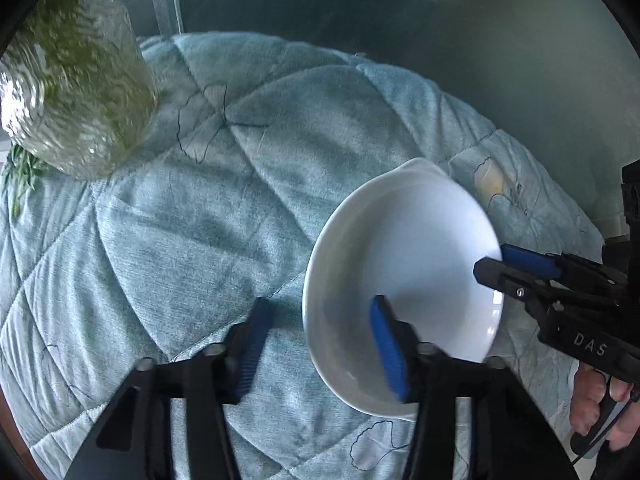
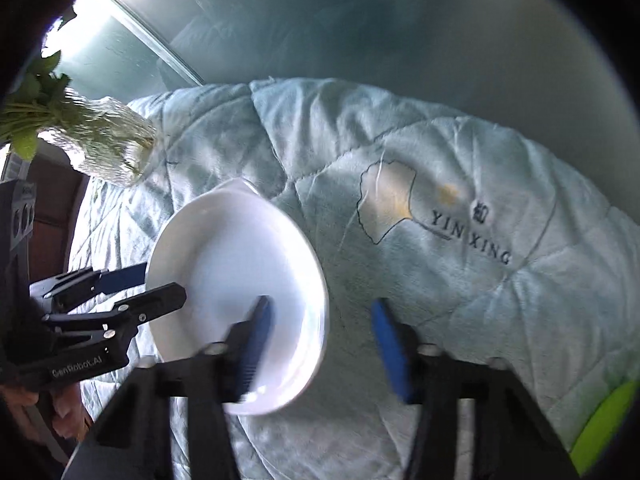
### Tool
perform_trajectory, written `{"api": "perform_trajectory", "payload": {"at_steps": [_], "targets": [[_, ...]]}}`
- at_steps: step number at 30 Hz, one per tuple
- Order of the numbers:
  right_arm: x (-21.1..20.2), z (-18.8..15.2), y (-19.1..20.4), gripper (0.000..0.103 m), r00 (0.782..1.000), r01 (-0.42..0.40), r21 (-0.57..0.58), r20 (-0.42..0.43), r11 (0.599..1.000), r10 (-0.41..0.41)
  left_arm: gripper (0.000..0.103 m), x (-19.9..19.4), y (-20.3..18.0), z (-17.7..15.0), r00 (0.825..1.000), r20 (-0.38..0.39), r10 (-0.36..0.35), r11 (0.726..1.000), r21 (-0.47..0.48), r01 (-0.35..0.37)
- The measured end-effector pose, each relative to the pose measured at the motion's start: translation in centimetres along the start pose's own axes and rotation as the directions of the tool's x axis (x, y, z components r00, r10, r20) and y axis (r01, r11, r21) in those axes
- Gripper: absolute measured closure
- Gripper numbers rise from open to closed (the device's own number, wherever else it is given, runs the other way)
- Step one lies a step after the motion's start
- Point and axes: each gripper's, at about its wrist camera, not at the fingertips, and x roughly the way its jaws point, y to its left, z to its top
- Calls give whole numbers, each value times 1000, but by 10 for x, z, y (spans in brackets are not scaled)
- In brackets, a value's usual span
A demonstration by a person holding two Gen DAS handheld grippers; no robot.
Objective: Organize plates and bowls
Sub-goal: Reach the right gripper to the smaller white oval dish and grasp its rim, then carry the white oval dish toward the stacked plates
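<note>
A white shallow bowl (image 1: 412,248) (image 2: 232,240) with a small lip on its far side rests on the quilted light-blue cloth (image 1: 180,220) (image 2: 460,300). My left gripper (image 1: 320,304) straddles the bowl's left rim, one blue pad inside the bowl and one outside over the cloth, with gaps on both sides. My right gripper (image 2: 321,302) straddles the opposite rim the same way, and its pads do not touch the rim. Each gripper also shows in the other's view: the right gripper (image 1: 496,266) at the bowl's right edge, the left gripper (image 2: 156,280) at its left edge.
A ribbed glass vase (image 1: 76,92) (image 2: 112,144) with green stems stands on the cloth at the far left. A glass pane rises behind the table. A lime-green object (image 2: 604,420) lies at the near right. A person's hands (image 1: 596,408) (image 2: 64,404) grip the handles.
</note>
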Motion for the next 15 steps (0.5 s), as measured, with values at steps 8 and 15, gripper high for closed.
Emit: {"api": "perform_trajectory", "payload": {"at_steps": [8,15], "targets": [[9,2,-2,91,1000,-7,73,-26,997,9,89,3,-1,0,1000,5,-25,999,19,25],[14,6,11,90,999,44,61,-31,997,-42,92,-4,-2,-8,1000,25,-7,1000,30,7]]}}
